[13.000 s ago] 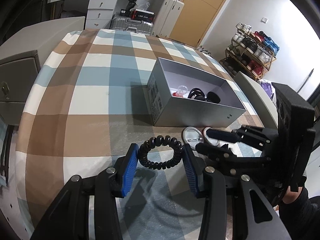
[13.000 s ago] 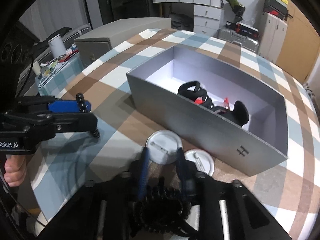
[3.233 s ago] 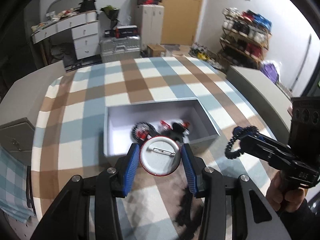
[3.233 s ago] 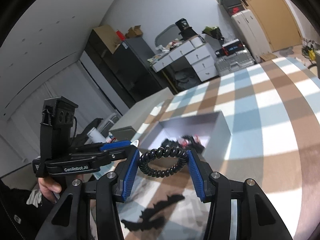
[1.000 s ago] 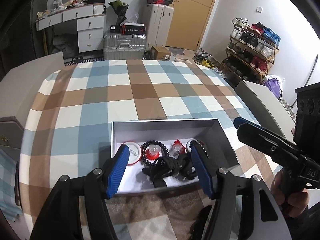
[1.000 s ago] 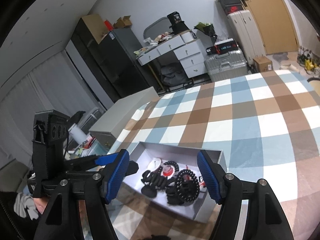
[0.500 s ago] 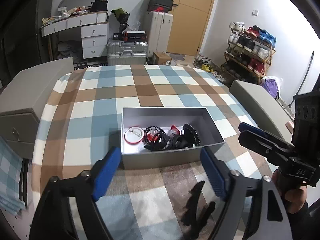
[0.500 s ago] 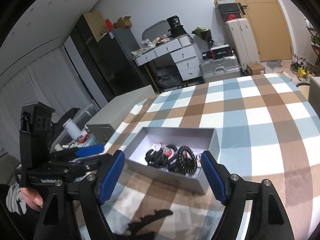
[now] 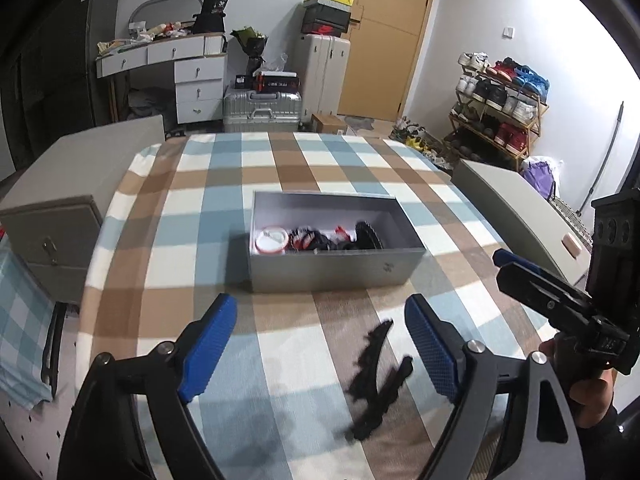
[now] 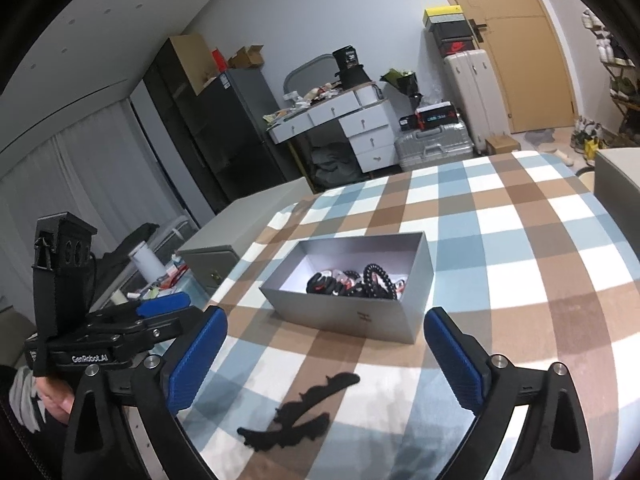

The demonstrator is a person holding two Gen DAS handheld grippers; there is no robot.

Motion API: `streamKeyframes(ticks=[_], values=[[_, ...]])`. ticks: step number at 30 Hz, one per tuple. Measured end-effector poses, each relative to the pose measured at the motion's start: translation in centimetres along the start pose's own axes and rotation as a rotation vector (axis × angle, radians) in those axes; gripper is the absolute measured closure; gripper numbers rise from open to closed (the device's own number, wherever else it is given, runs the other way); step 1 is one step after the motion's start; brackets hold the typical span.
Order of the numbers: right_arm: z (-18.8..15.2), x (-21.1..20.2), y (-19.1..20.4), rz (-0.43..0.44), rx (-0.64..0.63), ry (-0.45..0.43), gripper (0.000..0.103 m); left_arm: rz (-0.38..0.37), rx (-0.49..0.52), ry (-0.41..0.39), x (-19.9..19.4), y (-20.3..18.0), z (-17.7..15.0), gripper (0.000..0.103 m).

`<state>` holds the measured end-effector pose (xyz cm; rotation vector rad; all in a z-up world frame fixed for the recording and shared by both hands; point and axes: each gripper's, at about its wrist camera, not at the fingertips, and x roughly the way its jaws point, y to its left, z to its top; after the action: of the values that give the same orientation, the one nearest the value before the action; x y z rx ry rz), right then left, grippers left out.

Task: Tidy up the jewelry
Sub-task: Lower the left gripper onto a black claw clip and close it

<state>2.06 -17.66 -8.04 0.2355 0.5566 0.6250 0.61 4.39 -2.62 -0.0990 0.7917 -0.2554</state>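
A grey open box (image 9: 332,272) stands on the checked tablecloth, also in the right wrist view (image 10: 360,320). Inside lie a white round badge with a red rim (image 9: 272,240), black coiled bands (image 9: 366,236) (image 10: 376,276) and small red and black pieces (image 9: 310,238). My left gripper (image 9: 320,340) is open and empty, held above the cloth in front of the box. My right gripper (image 10: 324,352) is open and empty, also back from the box; it shows at the right of the left wrist view (image 9: 532,280).
Grey cabinets stand at the table's left (image 9: 60,208) and right (image 9: 516,200). A black jagged shape, apparently a shadow (image 9: 376,376), lies on the cloth in front of the box. A desk, suitcases and a shoe rack stand behind.
Both grippers have pulled back and up from the box, so it looks smaller and farther. Both stay open and empty. The items stay in the box.
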Motion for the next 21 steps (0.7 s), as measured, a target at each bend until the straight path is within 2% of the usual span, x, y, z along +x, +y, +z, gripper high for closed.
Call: streamKeyframes(ticks=[4,11,16,21], values=[[-1.3,-0.5,0.3,-0.033,-0.033,0.009,0.000,0.011,0.009,0.018,0.2,-0.6,-2.1,0.017],[-3.8,-0.5,-0.6,-0.107,-0.023,0.069,0.000,-0.047,-0.006,0.161,2.9,-1.2,-5.8,0.017],[-4.6,-0.6,-1.5,-0.112,0.016,0.078,0.000,-0.132,0.047,0.226,3.6,-2.5,-6.5,0.017],[-5.0,-0.7,-1.5,-0.113,0.006,0.083,0.000,-0.124,0.111,0.244,4.2,-3.6,-6.7,0.017]])
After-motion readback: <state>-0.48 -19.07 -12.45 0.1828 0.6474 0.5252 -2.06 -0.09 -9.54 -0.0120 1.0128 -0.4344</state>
